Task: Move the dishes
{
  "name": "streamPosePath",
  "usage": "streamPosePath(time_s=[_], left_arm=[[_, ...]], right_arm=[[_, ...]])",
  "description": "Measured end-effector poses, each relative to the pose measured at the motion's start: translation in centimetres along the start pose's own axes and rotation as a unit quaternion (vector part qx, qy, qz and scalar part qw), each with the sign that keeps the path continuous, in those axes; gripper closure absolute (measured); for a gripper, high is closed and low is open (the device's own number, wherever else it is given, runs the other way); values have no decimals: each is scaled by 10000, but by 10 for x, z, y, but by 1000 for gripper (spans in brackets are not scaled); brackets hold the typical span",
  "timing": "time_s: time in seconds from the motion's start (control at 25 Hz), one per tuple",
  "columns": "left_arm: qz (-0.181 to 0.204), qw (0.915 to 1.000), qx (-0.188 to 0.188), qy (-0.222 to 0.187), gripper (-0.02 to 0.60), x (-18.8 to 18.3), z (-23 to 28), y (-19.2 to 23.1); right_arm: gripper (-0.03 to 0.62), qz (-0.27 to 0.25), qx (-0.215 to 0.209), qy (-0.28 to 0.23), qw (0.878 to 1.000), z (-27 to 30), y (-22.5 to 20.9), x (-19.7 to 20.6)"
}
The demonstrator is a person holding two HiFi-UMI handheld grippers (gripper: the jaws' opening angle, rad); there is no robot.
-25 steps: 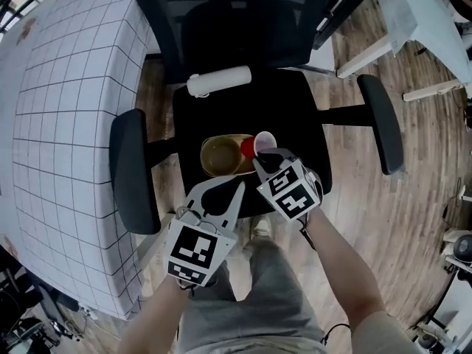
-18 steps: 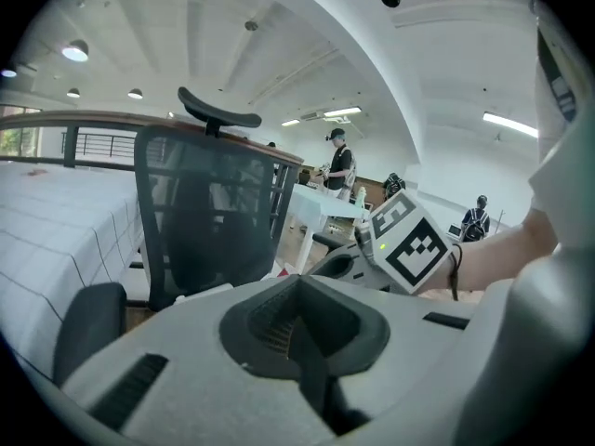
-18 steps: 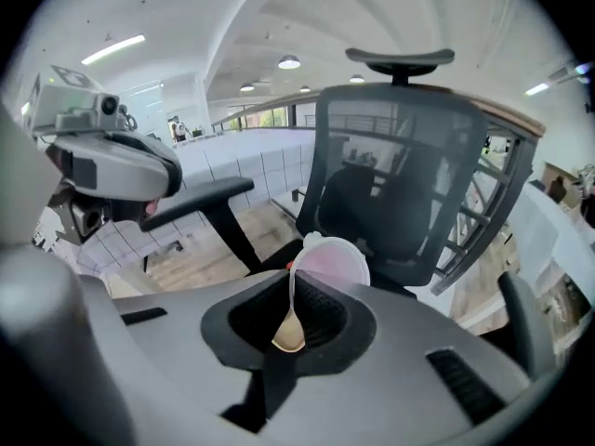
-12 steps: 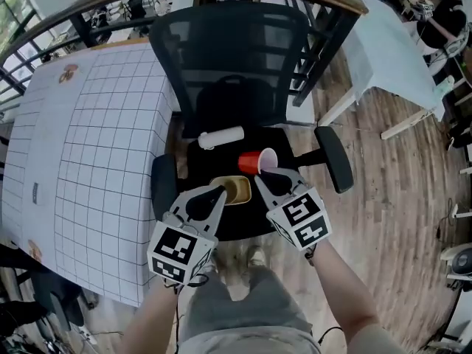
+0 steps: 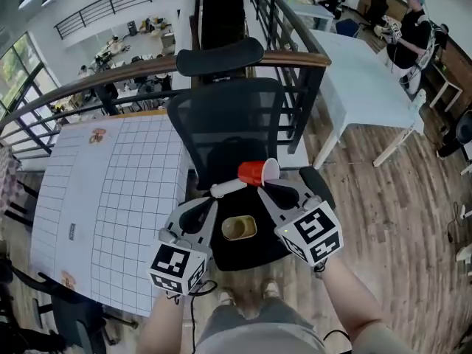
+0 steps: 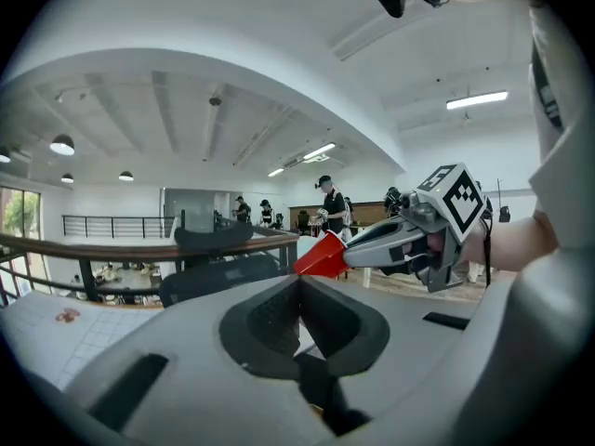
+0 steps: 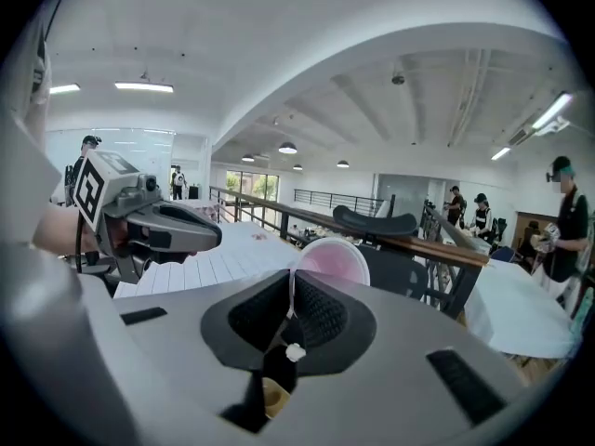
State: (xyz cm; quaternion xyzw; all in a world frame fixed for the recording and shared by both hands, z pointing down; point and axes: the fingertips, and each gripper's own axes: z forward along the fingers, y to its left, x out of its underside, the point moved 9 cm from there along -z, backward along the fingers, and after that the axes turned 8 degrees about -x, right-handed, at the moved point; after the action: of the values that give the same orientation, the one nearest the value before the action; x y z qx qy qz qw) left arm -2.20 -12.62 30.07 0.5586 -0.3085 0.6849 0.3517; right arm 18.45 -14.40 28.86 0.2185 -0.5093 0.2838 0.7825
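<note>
- Our right gripper [image 5: 268, 186] pinches the red plastic cup [image 5: 254, 173] by its rim, held aloft.
- Our left gripper [image 5: 209, 203] has its jaws together, empty.
- The round tan bowl [image 5: 238, 228] sits on the black chair seat [image 5: 251, 255].

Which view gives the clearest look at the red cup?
The head view: the red cup shows whole, tipped sideways in the right gripper. The left gripper view catches only its red side; the right gripper view shows only its pale inside, with the rim pinched between the jaws.
</note>
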Motion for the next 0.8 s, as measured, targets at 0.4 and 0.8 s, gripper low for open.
streamPosePath(time_s=[0.4,0.8], left_arm=[[627,9895,-413,-1234,568,-113,-74,-18],[791,9786,-948,-1647,568,-144,-146,-32]], right_arm=[[565,-288,90,-1457,9889,-94,34,-98],[565,97,-451,-2374,9703,-164,77,-119]])
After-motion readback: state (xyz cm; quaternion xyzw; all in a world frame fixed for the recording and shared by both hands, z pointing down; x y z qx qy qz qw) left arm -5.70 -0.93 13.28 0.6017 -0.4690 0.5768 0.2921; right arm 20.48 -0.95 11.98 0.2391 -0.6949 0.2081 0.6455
